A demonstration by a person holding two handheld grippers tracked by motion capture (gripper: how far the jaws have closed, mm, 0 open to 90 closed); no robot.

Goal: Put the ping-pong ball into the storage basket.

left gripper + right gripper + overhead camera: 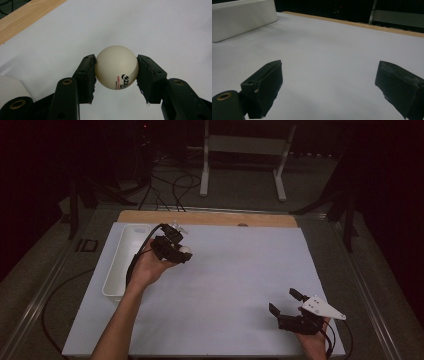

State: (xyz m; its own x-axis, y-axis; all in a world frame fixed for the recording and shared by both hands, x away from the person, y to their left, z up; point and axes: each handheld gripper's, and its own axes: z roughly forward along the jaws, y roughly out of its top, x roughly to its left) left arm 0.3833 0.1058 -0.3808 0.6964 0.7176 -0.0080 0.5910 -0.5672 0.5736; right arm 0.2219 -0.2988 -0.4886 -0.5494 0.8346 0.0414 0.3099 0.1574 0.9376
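The left gripper (181, 251) is clamped on a cream table-tennis ball (117, 67), its two black jaws pressing the ball's opposite sides so that the printed logo faces down toward the camera in the left gripper view. In the high view this gripper is held by the person's left hand (146, 268) just beside the white rectangular tray (121, 261), off the tray's right wall and over the white table mat (225, 280), with the ball (185, 250) showing as a pale spot at the gripper's tip. The tray lies along the mat's left edge, its long side running away from the person. A strip of wooden tabletop (210, 218) shows beyond the tray's far end, along the mat's back edge. The right gripper (284, 301) sits well apart from the tray, near the mat's opposite front corner, held low by the right hand (314, 343); its jaws stand wide apart with nothing between them, bare mat showing in the gap in the right gripper view, where the tray (242, 20) shows at the upper left.
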